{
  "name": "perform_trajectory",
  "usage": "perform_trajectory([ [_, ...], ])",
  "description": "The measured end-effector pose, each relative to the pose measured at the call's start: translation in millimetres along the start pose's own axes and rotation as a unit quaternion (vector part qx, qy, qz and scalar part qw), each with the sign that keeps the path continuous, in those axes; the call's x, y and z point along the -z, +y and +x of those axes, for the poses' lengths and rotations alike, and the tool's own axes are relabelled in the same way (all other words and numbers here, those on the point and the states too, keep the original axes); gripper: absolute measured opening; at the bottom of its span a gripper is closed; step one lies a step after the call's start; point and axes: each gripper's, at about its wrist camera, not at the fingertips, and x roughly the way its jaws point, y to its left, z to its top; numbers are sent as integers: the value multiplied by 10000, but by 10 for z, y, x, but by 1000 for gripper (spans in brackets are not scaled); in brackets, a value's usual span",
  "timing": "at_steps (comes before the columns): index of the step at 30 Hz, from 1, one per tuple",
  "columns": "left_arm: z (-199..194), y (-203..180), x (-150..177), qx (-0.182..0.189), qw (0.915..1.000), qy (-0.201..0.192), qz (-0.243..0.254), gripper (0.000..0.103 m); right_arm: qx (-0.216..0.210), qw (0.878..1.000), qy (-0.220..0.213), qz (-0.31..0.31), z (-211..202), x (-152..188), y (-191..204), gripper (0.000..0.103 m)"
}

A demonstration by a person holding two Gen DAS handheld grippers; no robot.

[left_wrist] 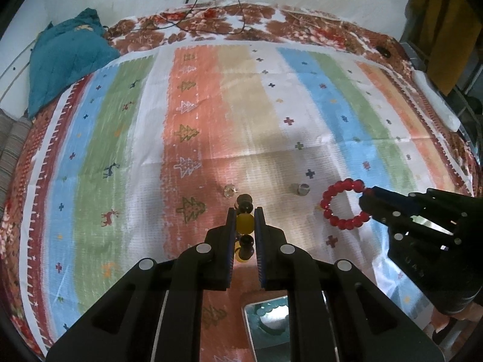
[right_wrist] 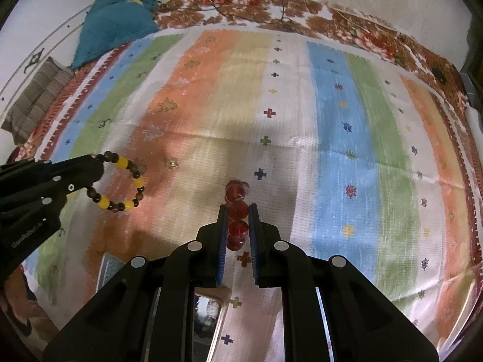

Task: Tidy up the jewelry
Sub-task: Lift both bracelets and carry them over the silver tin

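Black left claw (left_wrist: 244,215) pinching yellow-brown bracelet (right_wrist: 120,182), right claw (right_wrist: 238,211) pinching red bracelet (left_wrist: 344,203), angled downward

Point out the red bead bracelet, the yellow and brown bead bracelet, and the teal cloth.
red bead bracelet (left_wrist: 329,211): left wrist view, beads on the ring's left side.
yellow and brown bead bracelet (right_wrist: 122,161): right wrist view, upper yellow bead.
teal cloth (left_wrist: 65,63): left wrist view, middle of the bundle.

A striped cloth (left_wrist: 145,126) covers the bed; teal blanket (left_wrist: 66,60) behind.
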Motion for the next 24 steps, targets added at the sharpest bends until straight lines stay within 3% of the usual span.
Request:
perform_trajectory([
  [24,-450,-186,274,299,9986,-406,172,11,-293,9985,-450,-120,-477,246,149,14],
])
